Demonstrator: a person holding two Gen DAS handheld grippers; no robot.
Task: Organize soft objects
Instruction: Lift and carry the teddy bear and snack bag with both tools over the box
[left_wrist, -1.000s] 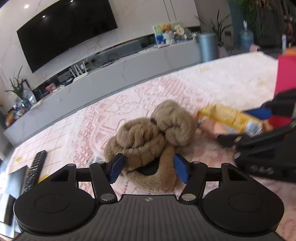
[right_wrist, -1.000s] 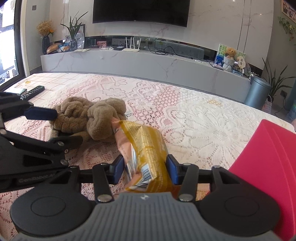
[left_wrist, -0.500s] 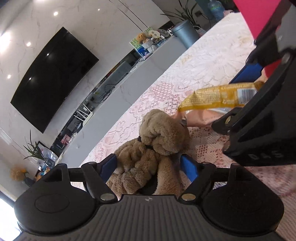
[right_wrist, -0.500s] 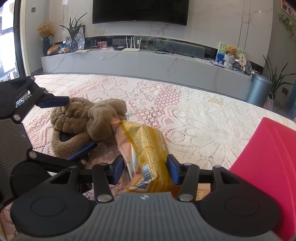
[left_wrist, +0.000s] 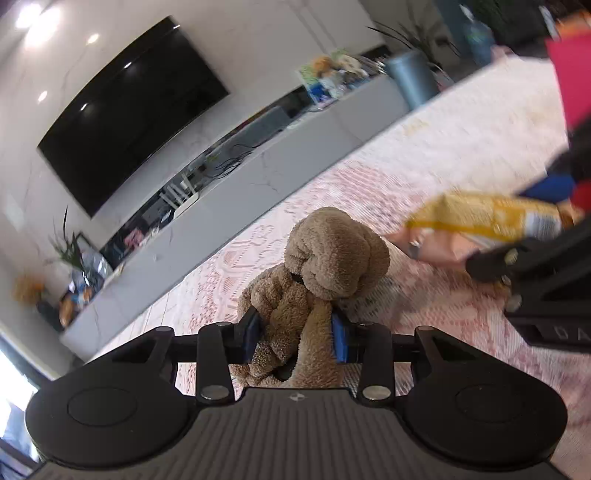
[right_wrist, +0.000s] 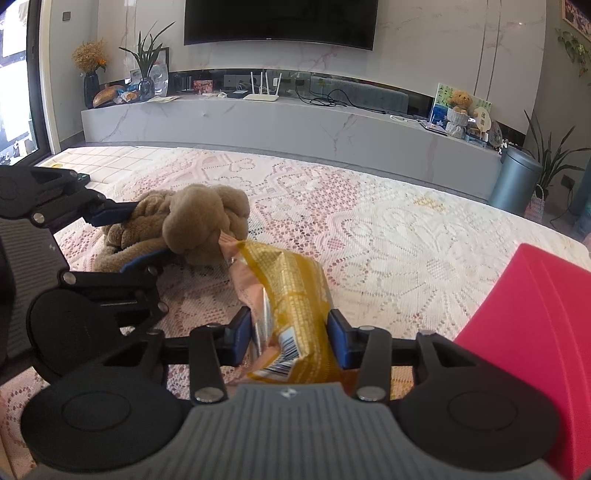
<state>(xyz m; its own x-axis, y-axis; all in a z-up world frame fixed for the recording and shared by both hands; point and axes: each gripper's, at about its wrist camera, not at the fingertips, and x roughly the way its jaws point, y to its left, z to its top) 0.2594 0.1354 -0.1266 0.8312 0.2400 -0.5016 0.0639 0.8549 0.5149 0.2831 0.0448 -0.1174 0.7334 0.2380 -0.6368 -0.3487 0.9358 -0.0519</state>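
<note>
A brown plush toy (left_wrist: 332, 254) lies on the lace-covered table (right_wrist: 406, 229). My left gripper (left_wrist: 295, 332) has its blue pads on either side of the toy's lower part, and its jaws are closing and pressing into the fur. The right wrist view shows the same toy (right_wrist: 195, 225) with the left gripper (right_wrist: 136, 236) coming in from the left. My right gripper (right_wrist: 290, 338) holds a yellow snack packet (right_wrist: 288, 280); its jaws are closing a little tighter on it. The packet's far end touches the toy. In the left wrist view the packet (left_wrist: 480, 218) sits at the right.
A bright pink box (right_wrist: 528, 332) stands on the table right of my right gripper. Beyond the table's far edge are a long grey TV console (right_wrist: 295, 125) and a grey bin (right_wrist: 515, 181). Lace cloth stretches bare behind the toy.
My left gripper rolled, opened wide around the plush toy, then closed its pads onto it. The right gripper stayed put and squeezed the packet slightly tighter.
</note>
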